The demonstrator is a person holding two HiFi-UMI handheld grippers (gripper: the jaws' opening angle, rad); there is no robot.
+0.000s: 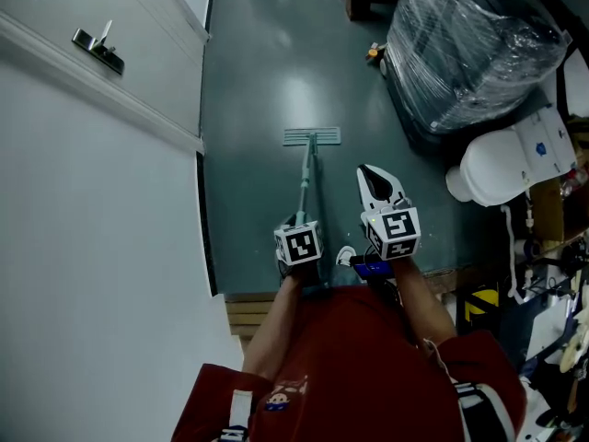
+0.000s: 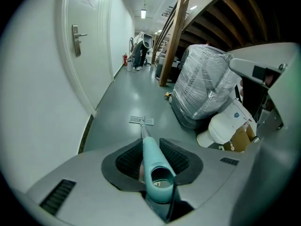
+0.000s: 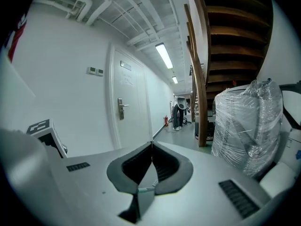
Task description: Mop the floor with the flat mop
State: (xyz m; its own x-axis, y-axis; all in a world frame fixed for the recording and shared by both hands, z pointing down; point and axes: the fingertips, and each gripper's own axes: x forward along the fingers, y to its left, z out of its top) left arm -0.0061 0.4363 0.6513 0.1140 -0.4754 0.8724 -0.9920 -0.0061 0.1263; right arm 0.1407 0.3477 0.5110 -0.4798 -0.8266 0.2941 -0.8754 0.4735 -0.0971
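Left gripper (image 2: pixel 150 147): fingers clenched on mop (image 1: pixel 306 175) handle top. Mop head (image 1: pixel 312 136) flat on floor (image 1: pixel 258 72), straight ahead. Right gripper (image 3: pixel 151 145): fingers pressed together, empty, just right of the handle.

Ahead, flat mop (image 1: pixel 311 137) on floor (image 1: pixel 267 72); door (image 1: pixel 55 7) left; wrapped bundle (image 1: pixel 469 44) right.

The glossy grey-green floor (image 1: pixel 262 72) carries the head (image 1: pixel 311 136) of the flat mop (image 1: pixel 305 178) lying flat mid-corridor, a big plastic-wrapped bundle (image 1: pixel 469 49) off to the right, a small orange object (image 1: pixel 373 53) just beside that bundle, and a white toilet (image 1: pixel 497 166) near it.
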